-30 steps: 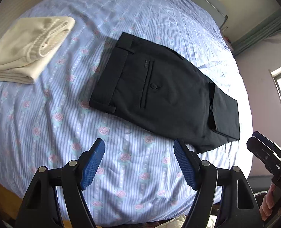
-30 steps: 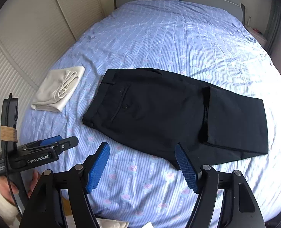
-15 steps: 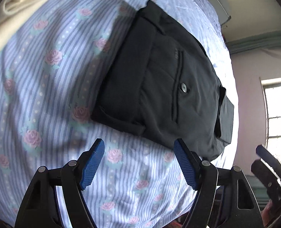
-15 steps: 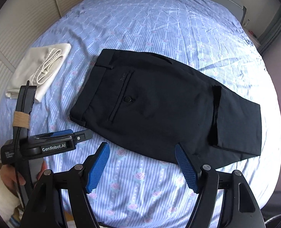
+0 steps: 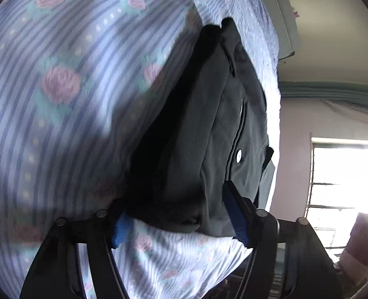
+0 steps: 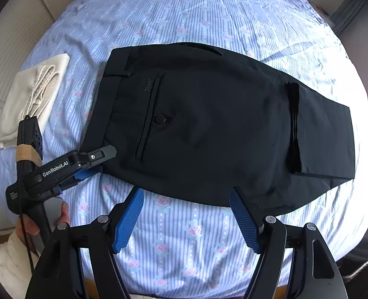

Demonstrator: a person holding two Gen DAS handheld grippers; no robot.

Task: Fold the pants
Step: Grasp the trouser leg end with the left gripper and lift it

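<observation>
Black pants lie flat on the bed, waistband to the left and the leg ends folded over at the right. My left gripper is at the waistband's near corner. Its jaws are closing, one finger over the cloth and one under it, with a gap still showing. In the left wrist view that corner of the pants fills the space between the left gripper's blue pads. My right gripper stands open above the sheet, just short of the pants' near edge, with nothing in it.
A folded cream garment lies on the blue striped rose-print sheet left of the pants. A person's hand holds the left gripper's handle. The grey headboard and a bright window lie beyond the bed.
My left gripper dropped and moved forward onto the waistband corner, and its jaws narrowed around it. My right gripper sank closer to the pants' near edge, still open.
</observation>
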